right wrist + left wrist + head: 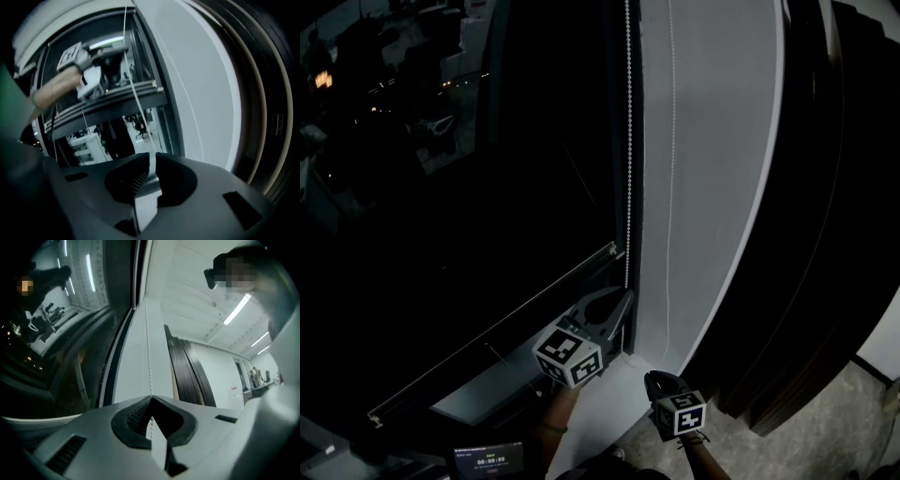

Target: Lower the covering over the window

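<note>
A white bead chain (627, 141) hangs down the right edge of the dark window (487, 187). My left gripper (625, 298) is at the chain's lower end, just above the sill. In the left gripper view its jaws (151, 398) are shut on the bead chain (148, 357), which runs straight up from them. A thinner second strand (672, 141) hangs against the white pillar (712, 187). My right gripper (660, 378) is lower and nearer me. In its own view the jaws (151, 154) are closed on that strand (136, 93). A pale rail (487, 337) crosses the window's bottom.
Dark curtain folds (825, 234) hang right of the pillar. The grey sill (478, 394) lies under the window, and the floor (853, 412) shows at bottom right. A small screen device (487, 459) sits at the bottom edge. The left gripper (89, 61) shows in the right gripper view.
</note>
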Demonstrator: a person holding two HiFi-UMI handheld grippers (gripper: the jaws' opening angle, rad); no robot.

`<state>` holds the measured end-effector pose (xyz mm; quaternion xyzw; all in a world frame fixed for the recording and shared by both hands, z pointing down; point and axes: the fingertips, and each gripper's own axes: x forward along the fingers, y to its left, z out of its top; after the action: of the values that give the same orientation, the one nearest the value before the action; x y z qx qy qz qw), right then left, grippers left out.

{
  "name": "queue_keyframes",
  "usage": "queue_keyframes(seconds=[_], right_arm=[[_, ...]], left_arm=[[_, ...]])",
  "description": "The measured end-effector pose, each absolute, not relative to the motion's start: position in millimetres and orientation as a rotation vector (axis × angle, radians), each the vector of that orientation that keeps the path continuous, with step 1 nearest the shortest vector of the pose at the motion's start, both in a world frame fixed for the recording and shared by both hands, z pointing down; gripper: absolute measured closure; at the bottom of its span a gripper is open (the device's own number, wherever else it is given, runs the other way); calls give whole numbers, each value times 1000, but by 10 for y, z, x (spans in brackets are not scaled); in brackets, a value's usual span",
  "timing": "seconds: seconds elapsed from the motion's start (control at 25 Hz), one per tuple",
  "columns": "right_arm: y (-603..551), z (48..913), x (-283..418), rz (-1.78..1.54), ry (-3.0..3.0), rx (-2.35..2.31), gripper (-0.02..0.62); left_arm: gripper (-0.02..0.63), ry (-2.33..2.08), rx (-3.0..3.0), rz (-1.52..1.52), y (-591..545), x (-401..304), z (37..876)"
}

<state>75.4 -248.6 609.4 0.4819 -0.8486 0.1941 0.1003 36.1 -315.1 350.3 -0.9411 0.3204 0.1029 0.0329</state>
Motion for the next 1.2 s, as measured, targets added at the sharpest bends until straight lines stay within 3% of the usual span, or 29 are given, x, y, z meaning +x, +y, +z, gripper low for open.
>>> queue_keyframes(seconds=[0.24, 0.36, 0.56, 0.88, 0.92, 0.96, 1.2], right_arm=[[-2875, 4504, 888, 289, -2813, 1457, 543], [-2931, 3687, 824, 143, -2972, 1375, 499], [-3051, 2819, 677, -84, -3044, 1299, 497], [-3224, 2302, 358, -232, -3078, 1264, 499], [-3239, 2290, 348, -230, -3072, 1282, 513], [-3248, 2287, 351, -216, -3075, 1299, 568], [-3238, 2476, 390, -39, -3148, 1325, 575]], left_arm=[[603, 1052, -3066, 53, -3105, 455, 4610], [603, 1055, -3101, -24, -3013, 506, 4926], [603, 1063, -3153, -124, -2914, 552, 5286], [603, 1071, -3184, -117, -2820, 589, 5440], [603, 1075, -3189, -99, -2806, 589, 5431], [603, 1084, -3196, -76, -2792, 580, 5425], [603, 1114, -3209, -161, -2719, 475, 5603]])
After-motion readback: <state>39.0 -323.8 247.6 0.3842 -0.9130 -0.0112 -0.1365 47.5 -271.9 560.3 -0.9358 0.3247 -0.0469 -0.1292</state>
